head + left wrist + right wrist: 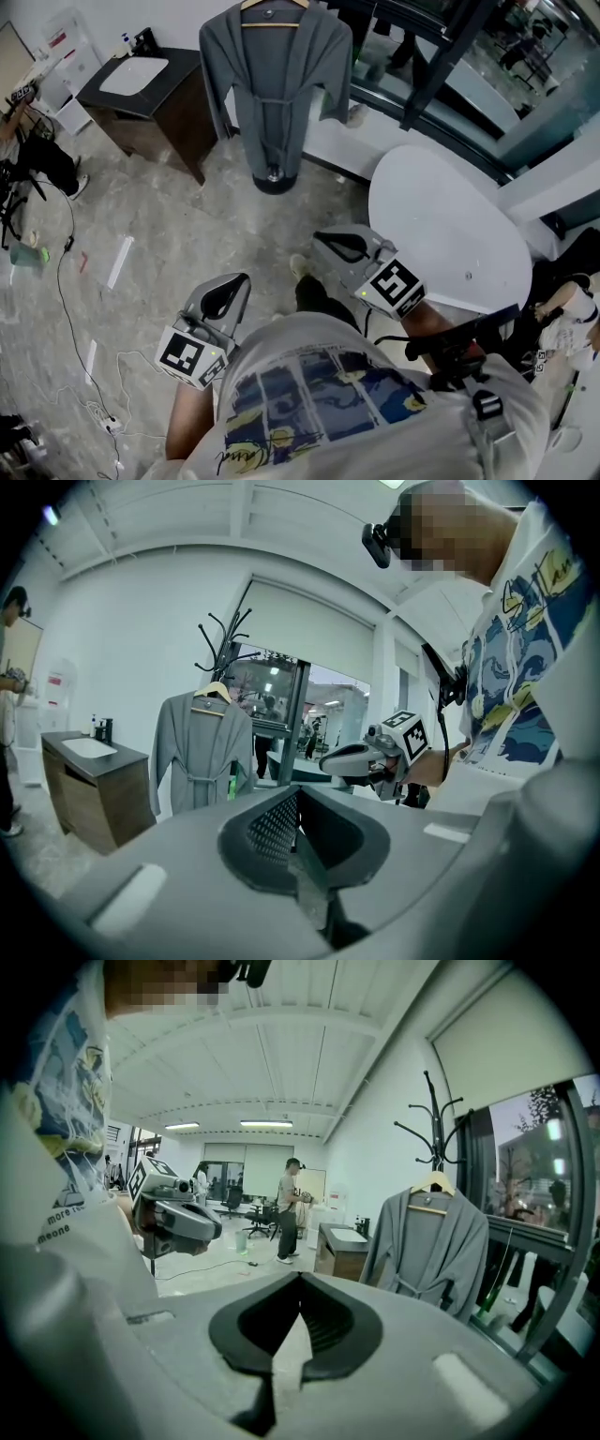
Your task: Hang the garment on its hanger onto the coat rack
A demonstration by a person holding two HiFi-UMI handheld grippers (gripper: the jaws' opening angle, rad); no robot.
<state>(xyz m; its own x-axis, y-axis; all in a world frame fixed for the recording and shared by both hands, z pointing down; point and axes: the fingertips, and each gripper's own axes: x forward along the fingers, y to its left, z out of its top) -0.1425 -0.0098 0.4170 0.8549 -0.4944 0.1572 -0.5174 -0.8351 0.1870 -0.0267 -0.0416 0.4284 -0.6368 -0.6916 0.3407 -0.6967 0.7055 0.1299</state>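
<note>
A grey robe [272, 89] hangs on a wooden hanger [273, 8] on the black coat rack, whose round base [276, 180] stands on the floor ahead of me. The robe [200, 752] and the rack's hooks [225, 639] also show in the left gripper view, and robe [427, 1246] and rack [433, 1124] in the right gripper view. My left gripper [238, 279] is shut and empty, held low near my body. My right gripper [321, 236] is shut and empty too, beside the white table. Both are well short of the robe.
A dark cabinet with a white sink [141, 89] stands left of the rack. A white oval table [450, 234] lies at my right, and a glass wall [487, 75] runs behind. Cables [89, 375] trail over the floor at left. A person [287, 1208] stands far off.
</note>
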